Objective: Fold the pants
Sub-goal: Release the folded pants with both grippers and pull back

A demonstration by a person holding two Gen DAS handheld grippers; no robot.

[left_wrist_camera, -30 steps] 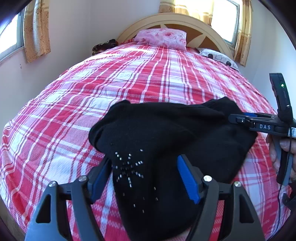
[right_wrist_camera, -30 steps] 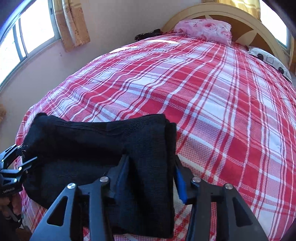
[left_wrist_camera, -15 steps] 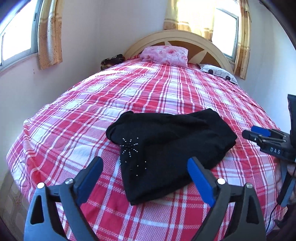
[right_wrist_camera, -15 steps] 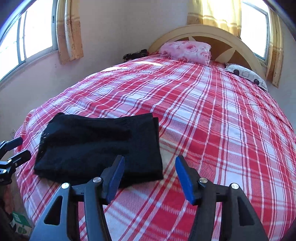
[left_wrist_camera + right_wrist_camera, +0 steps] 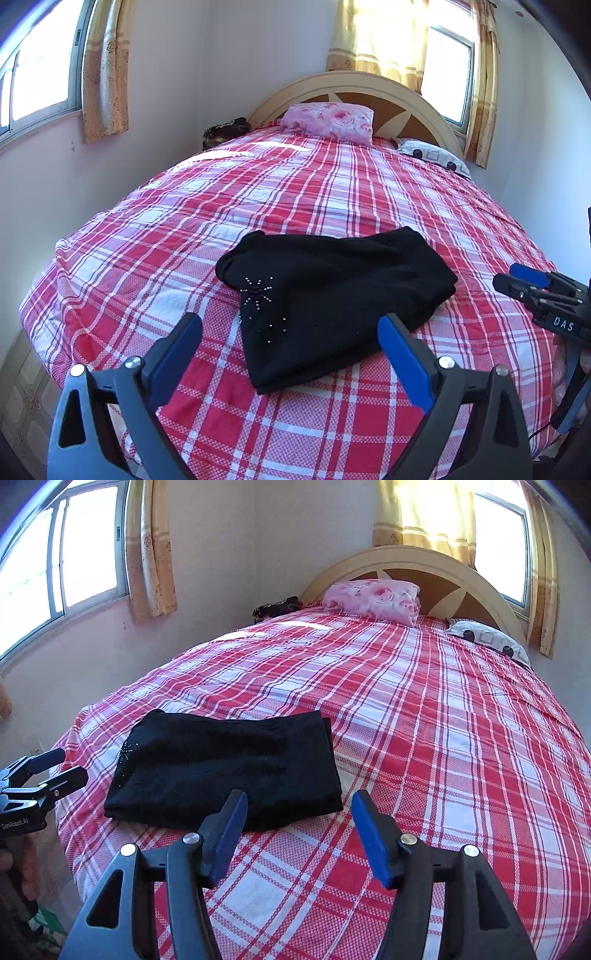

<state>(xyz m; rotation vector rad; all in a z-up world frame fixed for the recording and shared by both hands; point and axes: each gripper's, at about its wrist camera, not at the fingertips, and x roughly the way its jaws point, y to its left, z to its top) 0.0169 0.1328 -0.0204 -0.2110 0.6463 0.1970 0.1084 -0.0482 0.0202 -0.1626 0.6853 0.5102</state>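
Observation:
The black pants (image 5: 332,295) lie folded into a compact rectangle on the red plaid bed, with a beaded star pattern on the near left part. They also show in the right wrist view (image 5: 229,771), at the bed's near left. My left gripper (image 5: 290,332) is open and empty, held back above the bed's near edge. My right gripper (image 5: 299,812) is open and empty, just short of the pants' right corner. It also shows at the right edge of the left wrist view (image 5: 517,280). The left gripper shows at the left edge of the right wrist view (image 5: 55,766).
The red plaid bedspread (image 5: 332,192) covers a wide bed. A pink floral pillow (image 5: 328,120) and a grey patterned pillow (image 5: 432,157) lie at the headboard (image 5: 424,565). A dark item (image 5: 225,131) sits at the far left corner. Walls and curtained windows surround the bed.
Both grippers let go of the pants and opened. Both pulled back and up from the bed, leaving the folded pants lying flat.

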